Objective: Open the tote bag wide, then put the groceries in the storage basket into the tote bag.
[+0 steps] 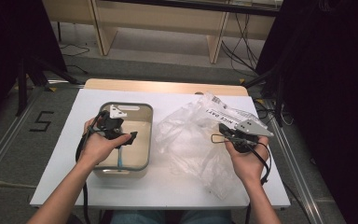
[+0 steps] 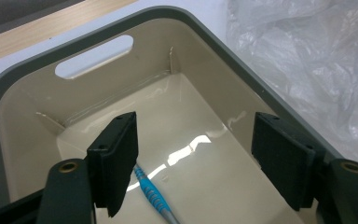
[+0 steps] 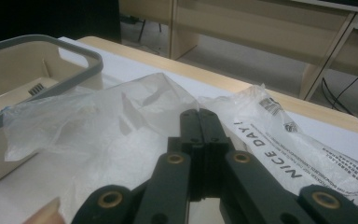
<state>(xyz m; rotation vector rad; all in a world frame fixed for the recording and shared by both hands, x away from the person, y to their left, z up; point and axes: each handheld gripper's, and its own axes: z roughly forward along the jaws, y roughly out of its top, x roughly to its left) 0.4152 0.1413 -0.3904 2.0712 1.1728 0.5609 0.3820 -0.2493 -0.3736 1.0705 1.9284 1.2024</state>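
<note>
Left gripper (image 2: 196,158) over beige bin (image 1: 144,140), jaws spread, blue toothbrush (image 2: 153,193) lying inside, right gripper (image 3: 200,126) jaws pressed together beside crumpled plastic bag (image 1: 189,135) on counter (image 1: 65,154).

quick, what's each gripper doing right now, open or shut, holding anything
Left gripper: open, holding nothing, poised over the beige plastic bin with a grey rim.
Right gripper: shut; whether it pinches the crumpled clear plastic bag cannot be told.

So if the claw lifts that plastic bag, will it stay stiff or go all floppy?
Probably floppy: the plastic bag is thin, see-through and already crumpled on the table. It looks very light, so it would likely sag and slide easily.
</note>
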